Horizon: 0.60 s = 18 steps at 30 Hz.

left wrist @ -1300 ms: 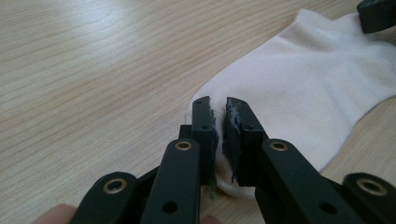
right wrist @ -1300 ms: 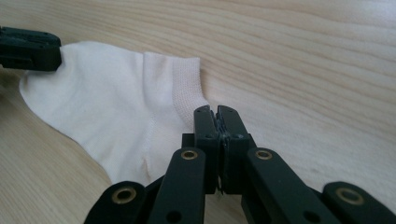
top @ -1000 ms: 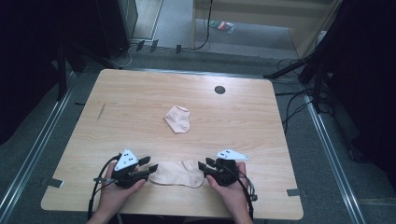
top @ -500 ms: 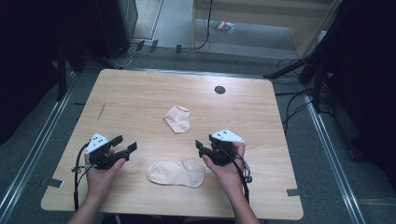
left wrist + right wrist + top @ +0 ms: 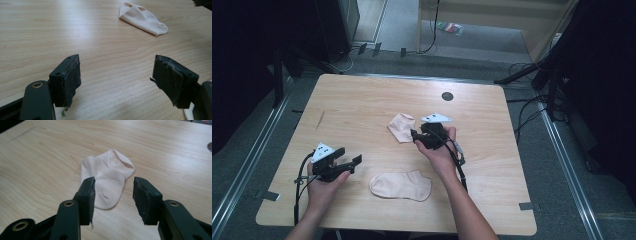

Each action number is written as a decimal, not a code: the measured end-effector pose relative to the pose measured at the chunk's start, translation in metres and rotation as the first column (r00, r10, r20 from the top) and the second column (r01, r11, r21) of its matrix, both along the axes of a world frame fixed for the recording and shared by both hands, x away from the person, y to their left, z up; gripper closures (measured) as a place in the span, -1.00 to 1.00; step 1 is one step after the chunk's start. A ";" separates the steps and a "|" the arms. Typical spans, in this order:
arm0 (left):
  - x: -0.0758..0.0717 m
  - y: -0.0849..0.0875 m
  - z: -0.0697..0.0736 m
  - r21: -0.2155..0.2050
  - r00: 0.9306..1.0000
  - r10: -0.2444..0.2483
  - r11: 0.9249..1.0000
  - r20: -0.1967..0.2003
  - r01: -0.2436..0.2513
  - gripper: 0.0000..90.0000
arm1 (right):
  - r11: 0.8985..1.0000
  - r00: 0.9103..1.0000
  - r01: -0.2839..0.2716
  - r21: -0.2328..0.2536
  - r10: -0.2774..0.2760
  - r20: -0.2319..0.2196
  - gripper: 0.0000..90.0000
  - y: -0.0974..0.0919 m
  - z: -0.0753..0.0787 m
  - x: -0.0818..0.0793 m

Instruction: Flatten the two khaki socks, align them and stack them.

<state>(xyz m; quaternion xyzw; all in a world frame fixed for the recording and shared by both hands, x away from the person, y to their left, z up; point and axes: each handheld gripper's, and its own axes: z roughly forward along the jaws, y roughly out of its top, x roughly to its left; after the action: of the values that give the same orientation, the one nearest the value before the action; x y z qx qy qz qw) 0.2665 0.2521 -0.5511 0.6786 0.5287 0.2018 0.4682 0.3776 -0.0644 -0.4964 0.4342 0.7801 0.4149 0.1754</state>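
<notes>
Reaching our right gripper [image 5: 416,136], jaws half open and just narrowing on nothing, toward the far sock [image 5: 106,178], we judge the next move is closing on its toe, while our left gripper [image 5: 353,161] waits wide open and empty beside the near sock [image 5: 401,185] on the worktop [image 5: 362,100].

We noted two pale pink ankle socks on the light wooden table [image 5: 362,100]: the far sock [image 5: 401,126] lay near centre, the near sock [image 5: 401,185] before it, toward the front edge, well apart.

High view looks down; claw views skim low (sharing the folded sock [image 5: 142,18]).
</notes>
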 end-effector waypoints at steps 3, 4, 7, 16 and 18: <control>0.000 0.000 0.000 0.000 1.000 -0.003 1.000 -0.001 0.003 -0.48 | 1.000 1.000 -0.016 -0.021 0.016 -0.018 0.20 0.011 -0.009 0.012; 0.000 0.000 0.000 0.000 1.000 -0.001 1.000 -0.001 0.001 -0.48 | 0.999 1.000 -0.018 -0.027 0.018 -0.020 0.20 0.013 -0.011 0.014; 0.001 0.000 0.000 0.001 1.000 -0.004 1.000 -0.004 0.004 -0.48 | 0.999 1.000 -0.019 -0.045 0.018 -0.024 0.12 0.021 -0.021 0.024; 0.001 -0.001 0.000 -0.002 1.000 -0.008 1.000 -0.010 0.008 -0.47 | 0.995 0.998 -0.020 -0.097 0.013 -0.067 -0.03 0.038 -0.038 0.048; 0.001 0.000 0.000 -0.003 1.000 -0.006 1.000 -0.013 0.006 -0.46 | 0.994 0.997 -0.022 -0.111 0.014 -0.073 0.03 0.040 -0.042 0.049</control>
<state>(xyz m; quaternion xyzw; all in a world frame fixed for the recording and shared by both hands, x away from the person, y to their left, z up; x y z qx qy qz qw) 0.2677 0.2517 -0.5513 0.6809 0.5300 0.1951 0.4663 0.4263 -0.0242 -0.5382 0.4312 0.8118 0.3564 0.1674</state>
